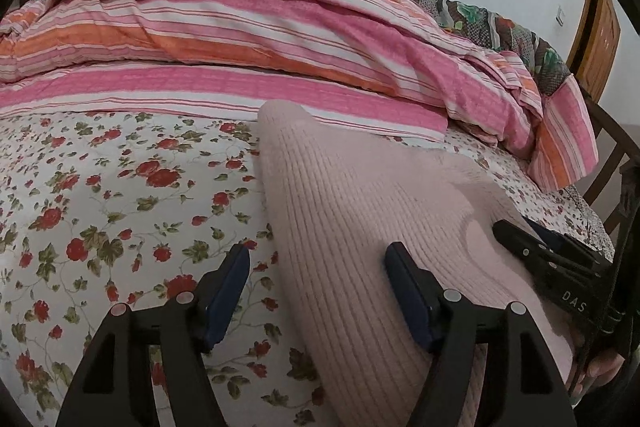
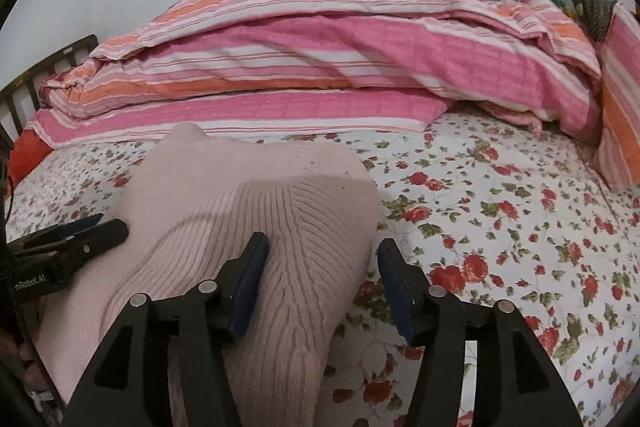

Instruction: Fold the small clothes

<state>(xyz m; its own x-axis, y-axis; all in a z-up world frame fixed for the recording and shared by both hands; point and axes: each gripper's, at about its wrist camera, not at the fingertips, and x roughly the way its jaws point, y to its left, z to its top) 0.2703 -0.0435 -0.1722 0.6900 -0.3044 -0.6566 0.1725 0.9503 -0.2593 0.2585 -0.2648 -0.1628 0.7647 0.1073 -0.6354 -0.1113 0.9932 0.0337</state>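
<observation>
A pale pink ribbed knit garment (image 1: 360, 211) lies on the floral bed sheet (image 1: 100, 195). My left gripper (image 1: 320, 287) is open, with its jaws straddling the garment's left edge; its right finger (image 1: 408, 299) rests on the knit and its left finger (image 1: 224, 291) is over the sheet. In the right wrist view the garment (image 2: 248, 203) lies at the lower left. My right gripper (image 2: 320, 283) is open across the garment's right edge. Each gripper shows in the other's view: the right one (image 1: 552, 251) and the left one (image 2: 72, 239).
A folded pink, orange and white striped quilt (image 1: 248, 39) is heaped across the far side of the bed, with a dark patterned blanket (image 1: 460, 3) behind it. A wooden bed rail (image 1: 612, 163) stands at the right, and a wooden door (image 1: 596, 35) beyond it.
</observation>
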